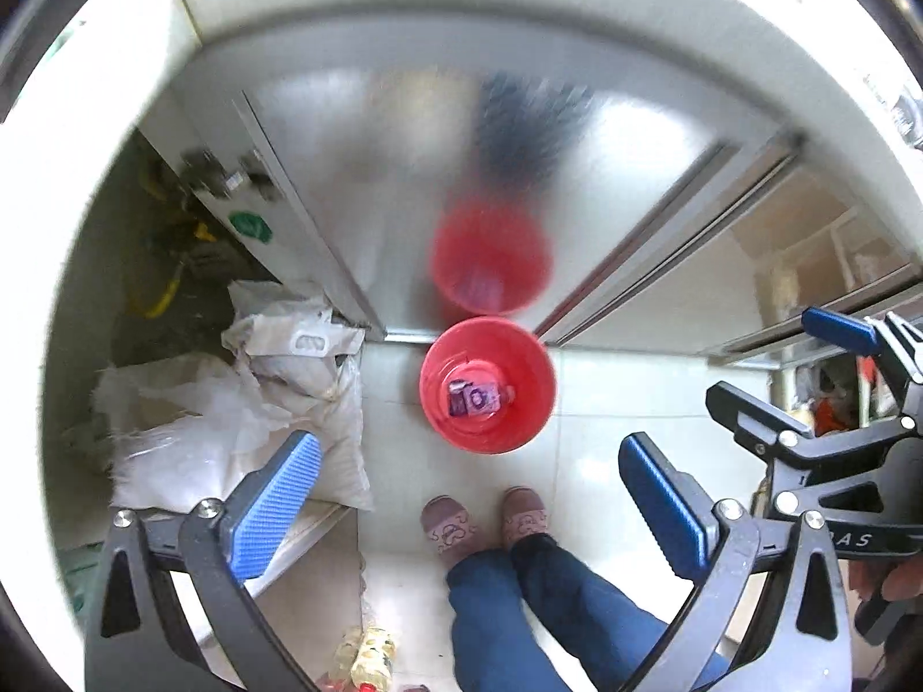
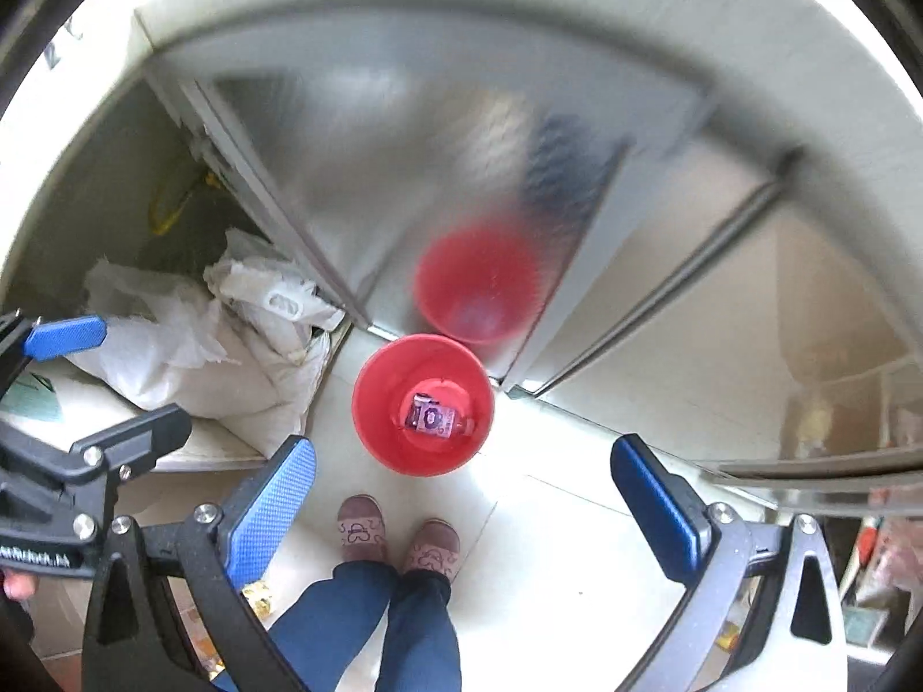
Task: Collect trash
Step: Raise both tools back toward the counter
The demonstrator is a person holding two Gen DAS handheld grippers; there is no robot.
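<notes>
A red trash bin [image 1: 522, 424] stands on the pale tiled floor far below both grippers, in front of a shiny metal cabinet door. A purple packet [image 1: 474, 399] lies at its bottom. My left gripper [image 1: 467, 441] points steeply down, open, with nothing between its blue pads. The right wrist view shows the same bin [image 2: 386, 424] with the packet [image 2: 430, 416] inside, and my right gripper [image 2: 464, 444] is open and empty too. Each gripper shows at the edge of the other's view: the right one [image 1: 767, 357], the left one [image 2: 138, 372].
The metal door [image 1: 369, 132] mirrors the bin. White plastic bags [image 1: 242, 421] are heaped on a low ledge left of the bin. The person's slippered feet [image 1: 484, 525] stand just before it. A yellow-labelled bottle [image 1: 369, 657] lies on the floor near the feet. An open cabinet [image 1: 807, 265] is at right.
</notes>
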